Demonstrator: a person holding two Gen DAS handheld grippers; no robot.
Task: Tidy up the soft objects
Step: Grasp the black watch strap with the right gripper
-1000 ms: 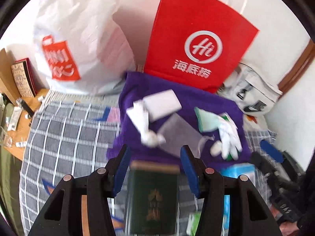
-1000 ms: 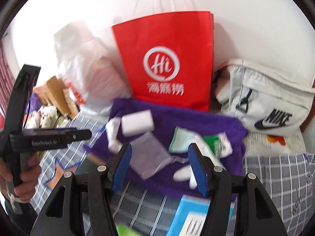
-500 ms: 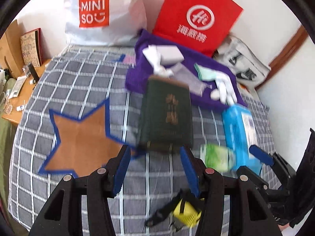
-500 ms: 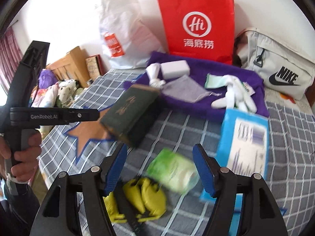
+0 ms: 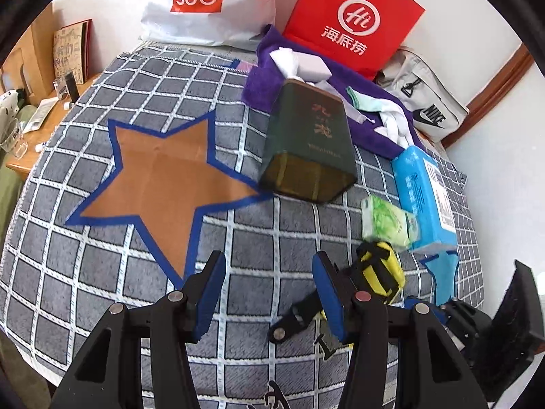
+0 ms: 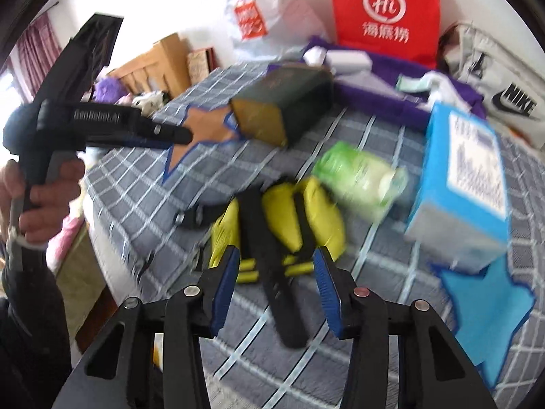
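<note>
- While its jaws are closing, the right gripper (image 6: pixel 274 284) hangs over the yellow fabric pouch with black straps (image 6: pixel 293 211); a strap runs between the blue pads, which do not press on it.
- Nearest in the left wrist view, the left gripper (image 5: pixel 269 289) stands with jaws apart over bare grey checked bedspread (image 5: pixel 102 272), nothing between them; the pouch lies just beside its right finger.
- Just beyond the pouch lies a green soft tissue pack (image 6: pixel 357 179), blurred, touching a light-blue rectangular tissue box (image 6: pixel 466 177).
- At the left edge of the right wrist view, a hand (image 6: pixel 37 191) grips the left gripper's black handle.
- Midway up the bedspread sit an orange star patch edged in blue (image 5: pixel 163 184) and a dark green box with gold lettering (image 5: pixel 310 143), lying on its side.
- Behind that box spreads a purple towel (image 5: pixel 265 81), bearing white soft items (image 5: pixel 299 64) and a white and mint cloth bundle (image 5: pixel 385 116).
- Farthest, against the wall, stand a red paper bag with white logo (image 5: pixel 351 24), a white plastic shopping bag (image 5: pixel 204 3) and a pale grey sling bag (image 5: pixel 425 102).
</note>
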